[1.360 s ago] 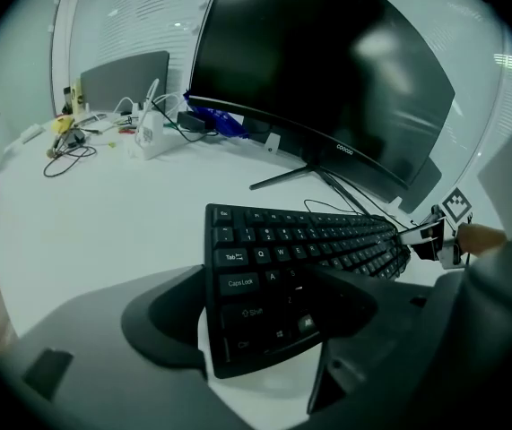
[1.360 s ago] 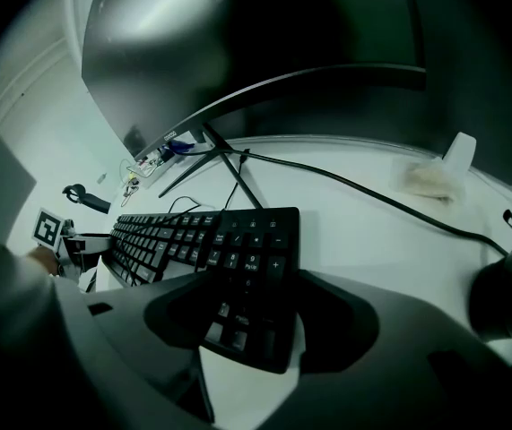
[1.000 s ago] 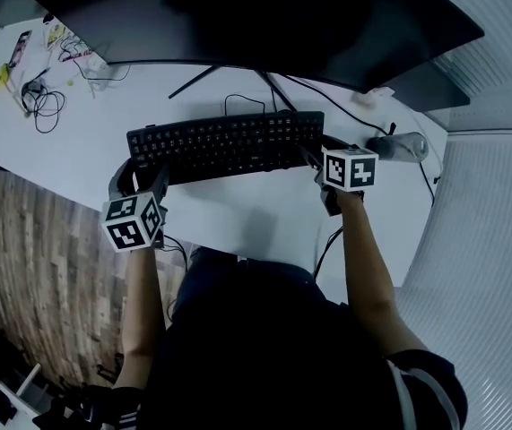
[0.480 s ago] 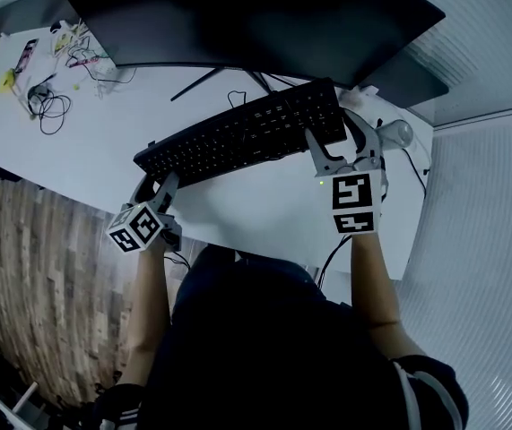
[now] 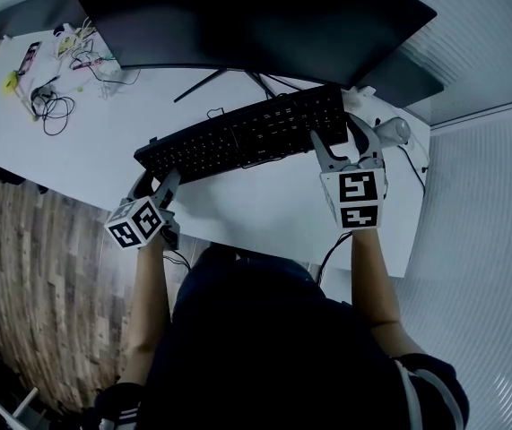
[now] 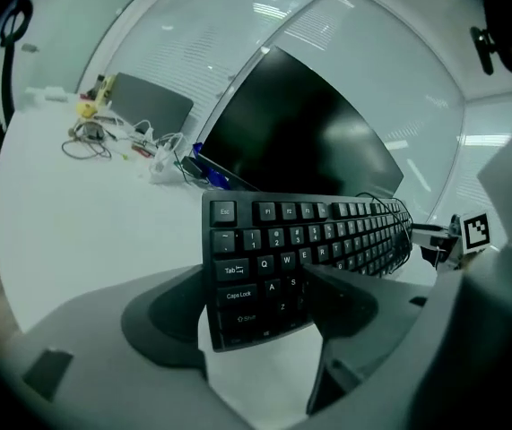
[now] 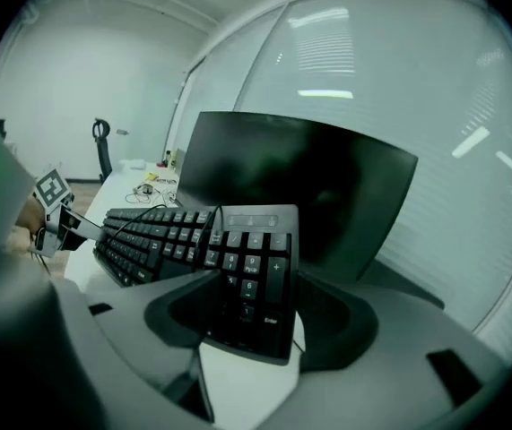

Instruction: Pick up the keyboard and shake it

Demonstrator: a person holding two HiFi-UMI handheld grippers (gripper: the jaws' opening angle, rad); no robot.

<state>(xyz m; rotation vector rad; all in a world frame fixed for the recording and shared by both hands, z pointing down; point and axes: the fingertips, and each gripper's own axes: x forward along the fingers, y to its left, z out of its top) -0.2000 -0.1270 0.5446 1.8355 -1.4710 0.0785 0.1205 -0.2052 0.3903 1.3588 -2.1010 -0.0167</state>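
The black keyboard hangs above the white desk, tilted with its right end higher and farther from me. My left gripper is shut on the keyboard's left end, its jaws pinching the corner by the Caps Lock and Shift keys. My right gripper is shut on the number-pad end, one jaw above and one below. The keyboard's thin black cable loops over the keys in the right gripper view.
A large dark monitor on a thin-legged stand fills the back of the desk. Cables and small clutter lie at the far left. A grey mouse-like object sits beyond the right gripper. Wooden floor lies left of the desk.
The keyboard has been lifted off the desk and tilted, right end raised and swung away; in the last half second it shifted only slightly, both grippers holding on.
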